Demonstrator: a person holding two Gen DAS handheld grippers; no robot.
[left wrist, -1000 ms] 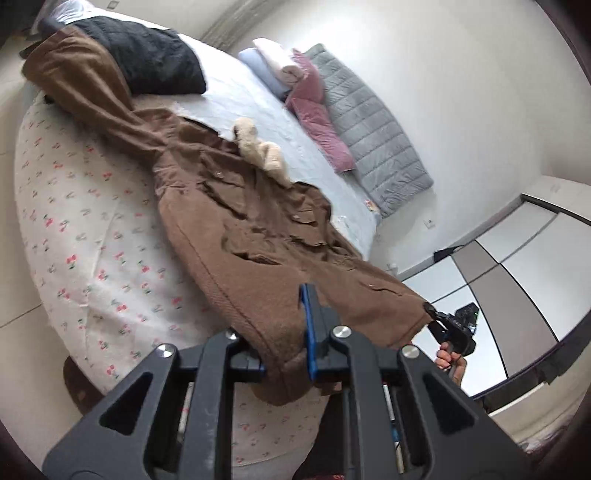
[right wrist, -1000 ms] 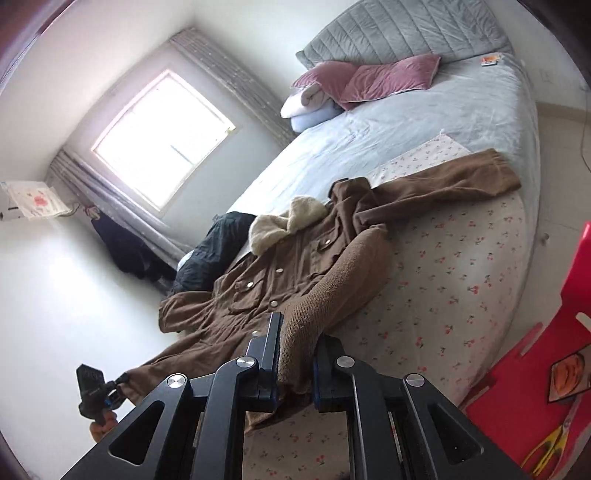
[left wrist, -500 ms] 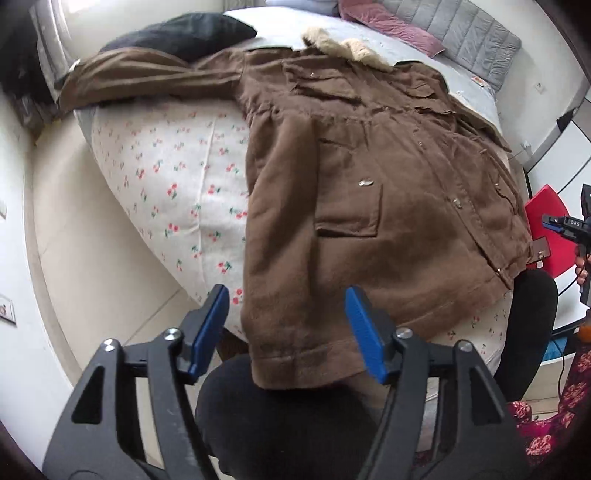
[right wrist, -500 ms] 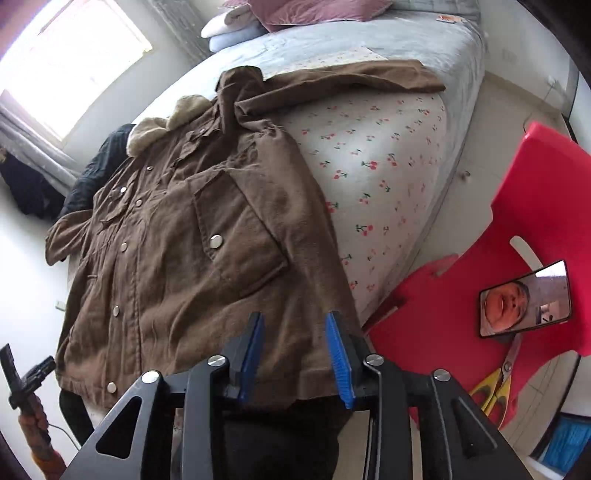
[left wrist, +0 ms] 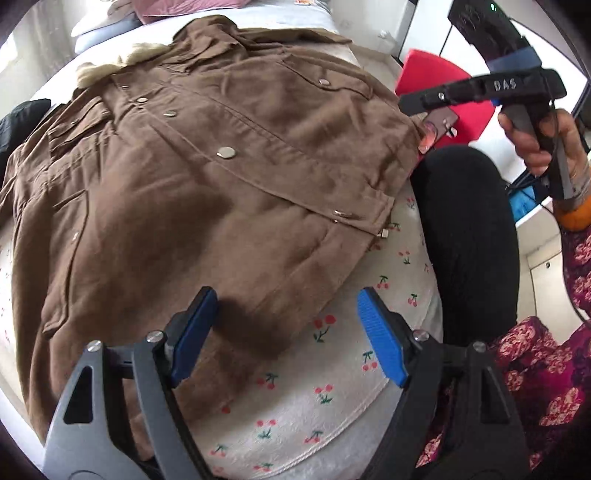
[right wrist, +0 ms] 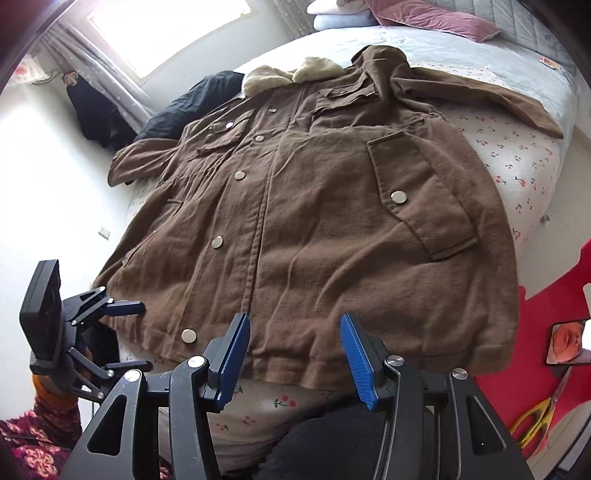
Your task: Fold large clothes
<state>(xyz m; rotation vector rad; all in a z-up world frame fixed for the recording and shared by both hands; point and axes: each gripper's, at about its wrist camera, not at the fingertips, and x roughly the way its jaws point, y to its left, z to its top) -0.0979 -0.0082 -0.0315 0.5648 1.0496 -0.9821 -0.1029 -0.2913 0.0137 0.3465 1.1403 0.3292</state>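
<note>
A brown coat (right wrist: 317, 206) lay front-up and spread flat on a cherry-print sheet (right wrist: 517, 177) at the foot of a bed (right wrist: 424, 40). Its long axis ran from the hem, nearest the cameras, to a cream fleece collar (right wrist: 288, 75) pointing toward the pillows (right wrist: 424, 16). One sleeve (right wrist: 491, 99) extended sideways toward the bed's right edge; the other (right wrist: 144, 158) reached toward a dark garment (right wrist: 192, 99). The left gripper (left wrist: 286, 332) hovered over the hem's lower corner with blue pads (left wrist: 382, 339) spread wide, clamping nothing. The right gripper (right wrist: 295, 354) was poised just short of the hem's middle, its jaws likewise parted and empty. A red chair (right wrist: 546, 332) stood beside the bed.
</note>
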